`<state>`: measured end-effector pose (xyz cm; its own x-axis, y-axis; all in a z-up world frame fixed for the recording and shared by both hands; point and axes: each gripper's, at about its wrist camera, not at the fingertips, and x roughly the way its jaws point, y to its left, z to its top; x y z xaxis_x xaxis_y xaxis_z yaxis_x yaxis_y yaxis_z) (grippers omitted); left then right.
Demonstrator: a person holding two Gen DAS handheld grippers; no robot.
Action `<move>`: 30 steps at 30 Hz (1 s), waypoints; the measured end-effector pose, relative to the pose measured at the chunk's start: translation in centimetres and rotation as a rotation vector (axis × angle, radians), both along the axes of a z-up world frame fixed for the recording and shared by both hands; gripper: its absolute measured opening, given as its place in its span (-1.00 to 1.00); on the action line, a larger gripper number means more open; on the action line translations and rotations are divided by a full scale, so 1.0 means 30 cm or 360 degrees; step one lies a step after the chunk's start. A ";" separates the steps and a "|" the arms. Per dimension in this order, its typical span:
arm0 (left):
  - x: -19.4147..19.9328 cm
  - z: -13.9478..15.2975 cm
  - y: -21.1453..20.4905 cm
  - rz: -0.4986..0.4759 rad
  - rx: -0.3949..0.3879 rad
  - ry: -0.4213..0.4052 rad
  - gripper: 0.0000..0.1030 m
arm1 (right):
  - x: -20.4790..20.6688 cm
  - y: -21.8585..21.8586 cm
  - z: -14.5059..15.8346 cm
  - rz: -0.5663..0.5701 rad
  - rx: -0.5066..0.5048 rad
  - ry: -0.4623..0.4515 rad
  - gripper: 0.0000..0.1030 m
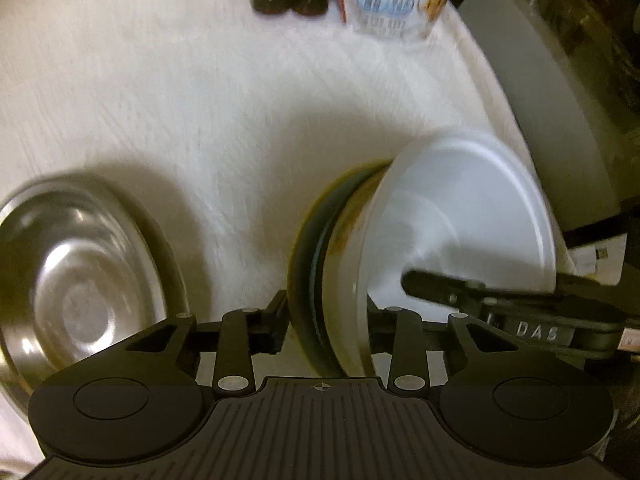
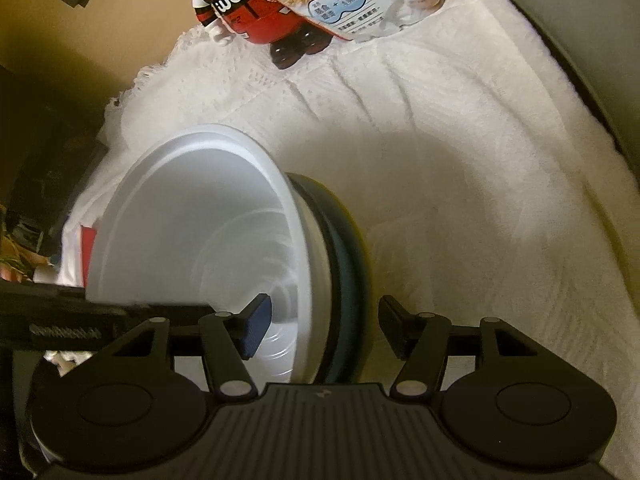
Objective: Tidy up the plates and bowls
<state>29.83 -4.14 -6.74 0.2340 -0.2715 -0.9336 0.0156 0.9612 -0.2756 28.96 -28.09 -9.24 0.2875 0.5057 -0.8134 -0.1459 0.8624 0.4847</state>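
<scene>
Jaws of left gripper (image 1: 329,322) clamping upright bowl stack (image 1: 400,264); right gripper (image 2: 326,330) wide astride.

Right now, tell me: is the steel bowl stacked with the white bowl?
No. The steel bowl sits apart on the white cloth, left of the white bowl.

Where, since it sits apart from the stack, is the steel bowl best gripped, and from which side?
By its rim, one finger inside and one outside, from above at the right edge. The steel bowl sits open side up on the cloth, its thin flared wall suits a pinch, and that edge lies nearest the left gripper, clamped on the stack.
</scene>
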 end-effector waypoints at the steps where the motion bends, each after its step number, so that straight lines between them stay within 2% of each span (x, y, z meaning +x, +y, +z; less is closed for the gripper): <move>1: 0.001 0.012 -0.001 0.0001 0.0004 -0.0038 -0.21 | -0.001 0.000 0.002 -0.0005 -0.0005 -0.0005 0.18; 5: 0.014 0.019 -0.008 -0.0045 -0.0004 -0.0048 -0.05 | 0.015 0.011 0.015 -0.0011 -0.0031 -0.0033 0.18; 9: 0.033 -0.018 -0.012 -0.0031 -0.0021 0.0026 -0.06 | 0.024 0.030 0.023 0.0004 -0.0045 -0.0046 0.18; 22: 0.042 -0.015 -0.043 -0.0053 0.0072 0.0069 -0.12 | 0.022 0.020 0.011 0.0020 0.0030 -0.0008 0.18; 30: 0.025 0.014 -0.079 -0.0099 0.0208 0.0065 -0.15 | 0.010 0.001 -0.001 -0.0002 0.0034 0.0014 0.18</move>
<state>30.59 -6.50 -6.33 0.1817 -0.1600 -0.9703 0.0673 0.9864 -0.1500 29.25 -28.07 -9.27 0.2807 0.5227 -0.8050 -0.1407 0.8521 0.5042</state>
